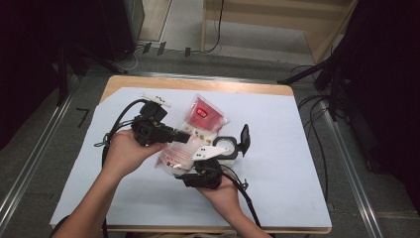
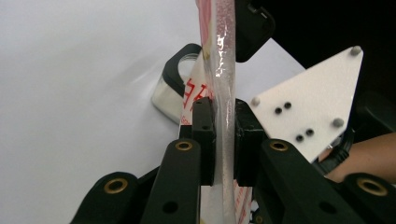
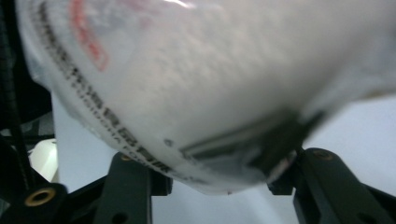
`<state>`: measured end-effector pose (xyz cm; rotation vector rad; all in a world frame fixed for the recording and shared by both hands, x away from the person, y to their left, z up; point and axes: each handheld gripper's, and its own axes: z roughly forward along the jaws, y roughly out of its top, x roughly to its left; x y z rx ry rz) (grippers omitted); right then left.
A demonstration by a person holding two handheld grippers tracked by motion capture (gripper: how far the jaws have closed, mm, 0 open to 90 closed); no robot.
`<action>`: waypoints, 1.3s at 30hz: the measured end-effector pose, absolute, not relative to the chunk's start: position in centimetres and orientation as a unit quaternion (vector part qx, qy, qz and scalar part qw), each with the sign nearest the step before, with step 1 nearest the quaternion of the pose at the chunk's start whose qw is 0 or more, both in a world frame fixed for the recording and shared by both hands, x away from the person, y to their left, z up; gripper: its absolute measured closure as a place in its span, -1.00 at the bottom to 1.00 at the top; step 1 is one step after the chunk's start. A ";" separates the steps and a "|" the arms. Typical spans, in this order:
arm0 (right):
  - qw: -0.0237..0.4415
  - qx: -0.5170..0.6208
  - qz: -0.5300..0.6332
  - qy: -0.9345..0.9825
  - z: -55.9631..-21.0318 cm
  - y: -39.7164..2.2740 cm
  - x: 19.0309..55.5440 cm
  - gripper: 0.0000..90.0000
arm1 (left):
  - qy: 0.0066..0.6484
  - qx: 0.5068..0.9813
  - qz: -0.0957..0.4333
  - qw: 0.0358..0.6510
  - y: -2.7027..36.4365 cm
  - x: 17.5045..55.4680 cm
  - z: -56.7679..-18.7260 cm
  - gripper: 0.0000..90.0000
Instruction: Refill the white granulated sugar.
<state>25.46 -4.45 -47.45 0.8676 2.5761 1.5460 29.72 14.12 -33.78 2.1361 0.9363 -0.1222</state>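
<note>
A clear plastic bag (image 1: 198, 119) with a red label and white powder is held up over the table between both hands. My left gripper (image 1: 185, 137) comes in from the left, shut on the bag's thin flat edge (image 2: 223, 56), which stands upright between its pads (image 2: 204, 135). My right gripper (image 1: 185, 166) is below, at the bag's lower end. In the right gripper view the bulging bottom of the bag (image 3: 210, 84) sits between the two jaws and touches both.
A small glass jar (image 1: 225, 148) of white powder stands just right of the bag, its black hinged lid (image 1: 244, 139) swung open. The jar (image 2: 170, 91) and lid (image 2: 252, 28) lie just beyond the left jaws. A white sheet (image 1: 277, 188) covers the wooden table.
</note>
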 end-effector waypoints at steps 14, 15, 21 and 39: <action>-0.016 0.344 0.483 0.805 -48.2 -5.8 27.0 0.22 | 0.347 0.844 -0.033 0.407 15.9 28.7 -34.6 0.93; -0.011 0.347 0.482 0.805 -48.2 -5.9 27.0 0.23 | 0.343 0.846 -0.031 0.407 16.0 28.6 -34.7 0.93; 0.012 0.348 0.456 0.819 -48.2 -5.8 27.2 0.25 | 0.357 0.848 -0.026 0.392 16.1 28.8 -34.9 0.94; -0.022 0.291 0.462 0.838 -47.2 -6.0 26.4 0.17 | 0.394 0.820 0.006 0.416 19.2 29.9 -34.0 1.00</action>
